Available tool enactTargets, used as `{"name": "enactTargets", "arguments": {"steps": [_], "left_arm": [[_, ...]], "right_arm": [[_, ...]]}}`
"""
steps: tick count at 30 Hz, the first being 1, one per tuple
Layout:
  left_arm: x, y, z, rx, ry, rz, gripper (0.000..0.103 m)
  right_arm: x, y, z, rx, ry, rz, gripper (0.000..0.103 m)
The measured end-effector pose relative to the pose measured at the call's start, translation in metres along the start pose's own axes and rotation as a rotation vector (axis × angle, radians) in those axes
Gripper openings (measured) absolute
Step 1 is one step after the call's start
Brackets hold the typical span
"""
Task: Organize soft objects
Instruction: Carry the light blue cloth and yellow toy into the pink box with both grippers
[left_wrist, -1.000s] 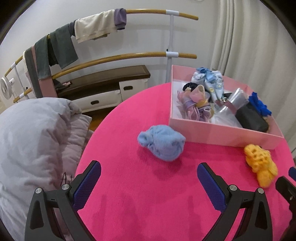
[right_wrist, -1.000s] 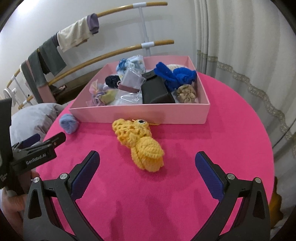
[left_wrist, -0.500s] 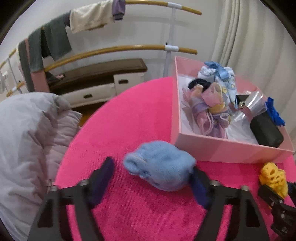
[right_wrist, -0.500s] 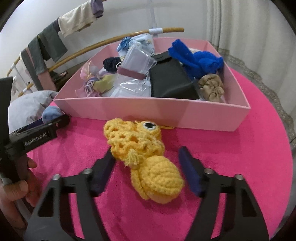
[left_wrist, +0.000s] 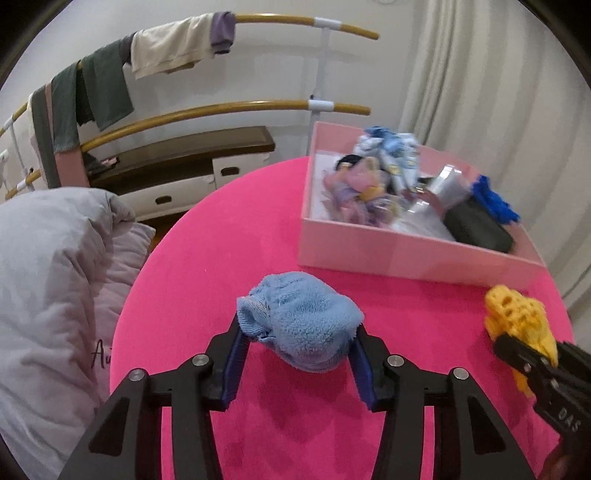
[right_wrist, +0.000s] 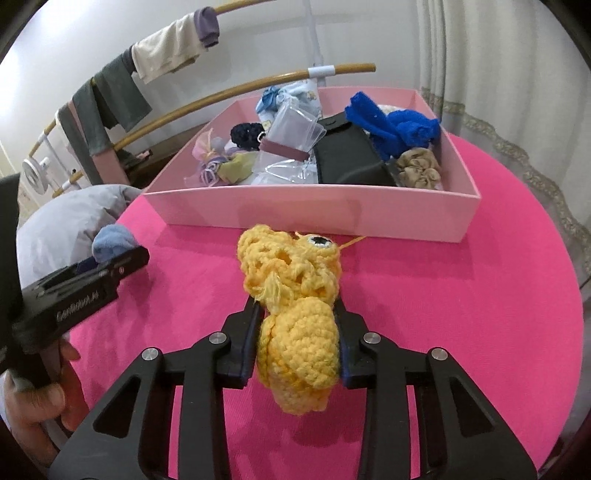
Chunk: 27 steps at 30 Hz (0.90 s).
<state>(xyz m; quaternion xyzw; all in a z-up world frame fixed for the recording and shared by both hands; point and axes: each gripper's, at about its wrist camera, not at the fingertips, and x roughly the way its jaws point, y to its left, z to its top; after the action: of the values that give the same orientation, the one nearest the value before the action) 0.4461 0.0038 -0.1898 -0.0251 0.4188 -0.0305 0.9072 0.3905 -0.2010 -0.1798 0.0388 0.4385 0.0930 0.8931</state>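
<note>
Round table (left_wrist: 221, 240) under a bright pink cloth; a pink box (left_wrist: 406, 254) sits toward its far side. Left gripper (left_wrist: 298, 354) points down at a light blue fleece bundle (left_wrist: 301, 321) lying on the cloth short of the box; the jaws are closing, both blue pads against the bundle's flanks, the soft pile bulging up between them. Right gripper (right_wrist: 297, 343) has its jaws closing on a yellow crocheted toy (right_wrist: 295, 314): pads squeeze the rounded lower part, while the lacy upper part with a sewn eye spreads forward toward the box wall (right_wrist: 314, 214), near it but apart. From the right wrist view the left gripper comes in at the left edge, held by a hand (right_wrist: 33, 398), with the blue bundle showing at its tip. Inside the box: a black pouch (right_wrist: 347, 158), a royal blue knit piece (right_wrist: 395, 125), a beige scrunchie (right_wrist: 419, 171), clear plastic packets (right_wrist: 291, 129), pastel hair ties (right_wrist: 218, 166) and a blue-and-white fabric item (right_wrist: 291, 94) at the back. Whether either soft thing is clear of the cloth is hard to judge from these angles. Off the table: a grey quilt (left_wrist: 48, 277) and wooden rails (left_wrist: 221, 110) hung with clothes (left_wrist: 166, 48).
</note>
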Motion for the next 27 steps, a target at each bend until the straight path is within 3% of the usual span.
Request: {"name": "enactTargets", "arguments": {"steps": [17, 27], "left_arm": [[-0.133, -0.008, -0.061, 0.044, -0.061, -0.049, 0.046], [-0.154, -0.021, -0.058, 0.049, -0.075, -0.051, 0.047]], "right_arm": [[-0.075, 0.010, -0.033, 0.003, -0.087, 0.009, 0.031], [-0.088, 0.006, -0.034, 0.019, -0.100, 0.044, 0.031]]}}
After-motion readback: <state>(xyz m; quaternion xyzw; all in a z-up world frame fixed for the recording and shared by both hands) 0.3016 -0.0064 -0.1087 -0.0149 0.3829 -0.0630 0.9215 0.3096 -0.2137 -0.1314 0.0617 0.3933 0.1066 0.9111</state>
